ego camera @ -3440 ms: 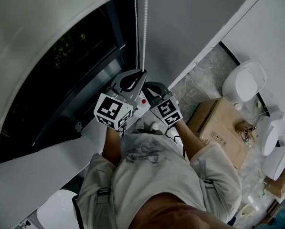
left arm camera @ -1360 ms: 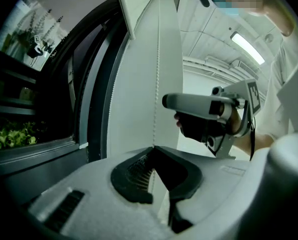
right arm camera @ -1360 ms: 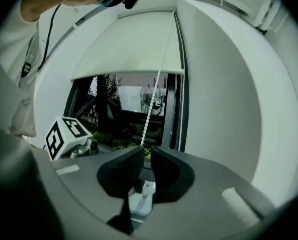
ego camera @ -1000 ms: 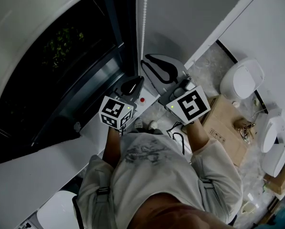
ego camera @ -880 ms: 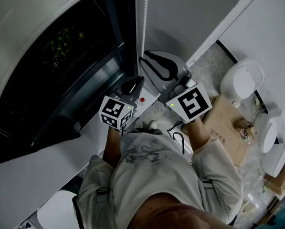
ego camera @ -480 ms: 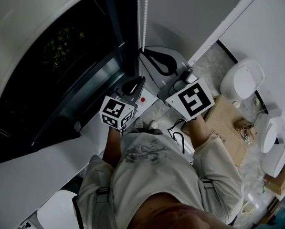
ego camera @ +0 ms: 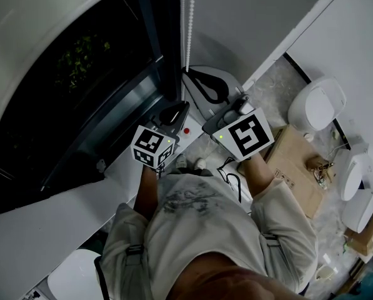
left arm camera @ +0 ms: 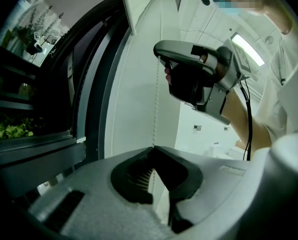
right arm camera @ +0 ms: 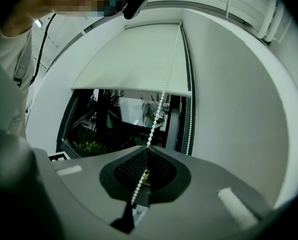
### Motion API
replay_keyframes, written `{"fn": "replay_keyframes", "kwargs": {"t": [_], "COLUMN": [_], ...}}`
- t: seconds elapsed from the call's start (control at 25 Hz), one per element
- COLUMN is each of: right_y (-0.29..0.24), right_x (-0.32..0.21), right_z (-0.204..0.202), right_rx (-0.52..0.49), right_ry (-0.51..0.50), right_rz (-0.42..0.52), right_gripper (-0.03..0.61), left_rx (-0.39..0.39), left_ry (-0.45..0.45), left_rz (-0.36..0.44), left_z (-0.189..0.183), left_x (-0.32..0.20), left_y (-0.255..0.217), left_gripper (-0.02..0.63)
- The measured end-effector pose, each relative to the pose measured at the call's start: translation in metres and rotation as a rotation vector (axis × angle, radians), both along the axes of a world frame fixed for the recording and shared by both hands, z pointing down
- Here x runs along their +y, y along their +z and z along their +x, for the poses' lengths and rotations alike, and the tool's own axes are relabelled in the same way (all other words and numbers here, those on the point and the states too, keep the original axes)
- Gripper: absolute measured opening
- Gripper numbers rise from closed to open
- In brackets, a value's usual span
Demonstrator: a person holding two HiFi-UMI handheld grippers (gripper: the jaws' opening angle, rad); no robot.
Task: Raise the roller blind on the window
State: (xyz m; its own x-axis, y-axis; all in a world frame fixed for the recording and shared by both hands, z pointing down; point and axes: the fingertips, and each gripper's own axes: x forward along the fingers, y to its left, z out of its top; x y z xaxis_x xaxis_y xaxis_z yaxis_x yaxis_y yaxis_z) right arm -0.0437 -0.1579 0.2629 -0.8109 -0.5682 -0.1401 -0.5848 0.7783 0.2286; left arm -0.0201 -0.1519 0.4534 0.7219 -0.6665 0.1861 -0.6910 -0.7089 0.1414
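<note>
Roller blind (right arm camera: 134,59) hangs partway down the window (right arm camera: 109,126), with the lower glass uncovered. The right gripper (right arm camera: 148,151) is clenched on the bead chain (right arm camera: 160,104) beside the frame. Below it, the left gripper (left arm camera: 152,149) pinches the chain too. Black-and-white square markers cover each gripper's cube (ego camera: 245,135).

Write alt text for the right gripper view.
The right gripper is shut on a white bead chain running up to a partly raised roller blind. Below it, the window shows green plants outside.
</note>
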Motion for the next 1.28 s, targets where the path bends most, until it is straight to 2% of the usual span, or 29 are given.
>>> {"fn": "replay_keyframes", "kwargs": {"t": [0.64,1.28], "right_y": [0.059,0.114], "right_x": [-0.002,0.007], "right_z": [0.001,0.001], "right_rx": [0.109,0.156], "right_ry": [0.030,0.056], "right_rz": [-0.053,-0.186], "right_gripper": [0.009,0.009], "left_rx": [-0.032,-0.058], "left_ry": [0.007,0.013], "left_rz": [-0.115,-0.221], "left_z": [0.000,-0.001], "left_x": [0.005,0.018], "left_y": [0.056,0.107], "left_gripper": [0.009,0.009]}}
